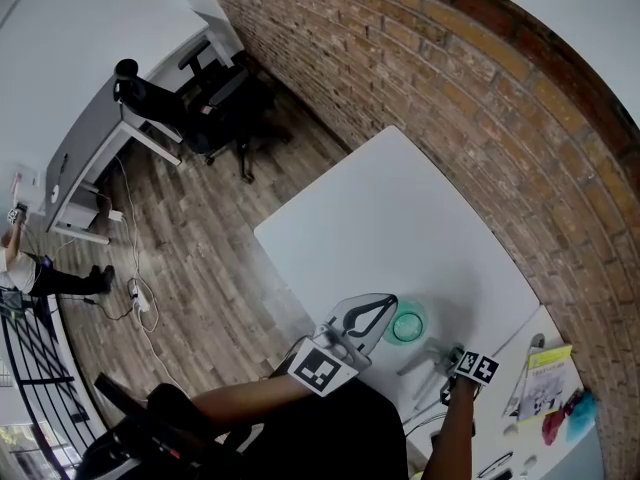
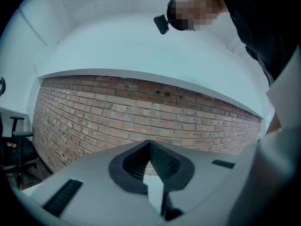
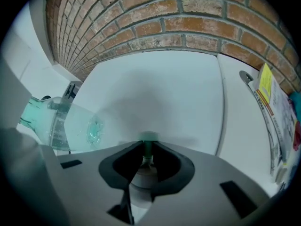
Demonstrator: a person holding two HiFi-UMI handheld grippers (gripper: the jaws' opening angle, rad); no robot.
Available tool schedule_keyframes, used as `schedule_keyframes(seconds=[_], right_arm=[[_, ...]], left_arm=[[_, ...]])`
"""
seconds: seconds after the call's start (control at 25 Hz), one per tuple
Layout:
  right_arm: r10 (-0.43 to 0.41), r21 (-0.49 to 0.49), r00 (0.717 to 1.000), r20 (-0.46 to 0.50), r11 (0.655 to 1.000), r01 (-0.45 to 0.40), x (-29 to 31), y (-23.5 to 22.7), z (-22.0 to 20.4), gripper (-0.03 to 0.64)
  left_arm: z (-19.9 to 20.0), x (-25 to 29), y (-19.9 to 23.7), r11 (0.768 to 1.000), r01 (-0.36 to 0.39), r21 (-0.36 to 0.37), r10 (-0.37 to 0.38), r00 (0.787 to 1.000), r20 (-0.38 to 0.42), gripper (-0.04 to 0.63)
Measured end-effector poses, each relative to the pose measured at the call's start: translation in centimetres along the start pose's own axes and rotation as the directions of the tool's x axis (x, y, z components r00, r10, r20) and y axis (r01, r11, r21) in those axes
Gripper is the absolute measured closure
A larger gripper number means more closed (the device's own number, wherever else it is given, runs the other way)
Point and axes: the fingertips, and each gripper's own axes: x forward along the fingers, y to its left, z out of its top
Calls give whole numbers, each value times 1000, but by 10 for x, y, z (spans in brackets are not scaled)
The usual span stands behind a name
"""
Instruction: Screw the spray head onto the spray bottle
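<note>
A clear green spray bottle (image 1: 408, 325) stands upright on the white table (image 1: 400, 218). In the right gripper view the bottle (image 3: 61, 126) is at the left, apart from my right jaws. My left gripper (image 1: 388, 304) is level just left of the bottle's top. In its own view the left gripper (image 2: 150, 147) is shut, nothing shows between its pads, and it faces the brick wall. My right gripper (image 1: 432, 360) points steeply down over the table, right of the bottle. The right gripper (image 3: 146, 147) is shut on the spray head (image 3: 142, 187), a white piece with a thin green stem.
A brick wall (image 1: 480, 98) runs along the table's far side. A second white surface (image 3: 244, 126) adjoins on the right, carrying a yellow-edged booklet (image 1: 545, 378), a metal tool (image 3: 247, 76) and pink and blue items (image 1: 570, 413). A desk and office chairs (image 1: 215, 98) stand far left on the wood floor.
</note>
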Motion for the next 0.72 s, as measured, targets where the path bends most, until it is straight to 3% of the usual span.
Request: schedule_keyframes(seconds=[0.72], right_arm=[[81,-12,982,168,997,-80,-45,11,-24,551]], left_arm=[[12,-18,-17,999,49,9,-50,998,33,594]])
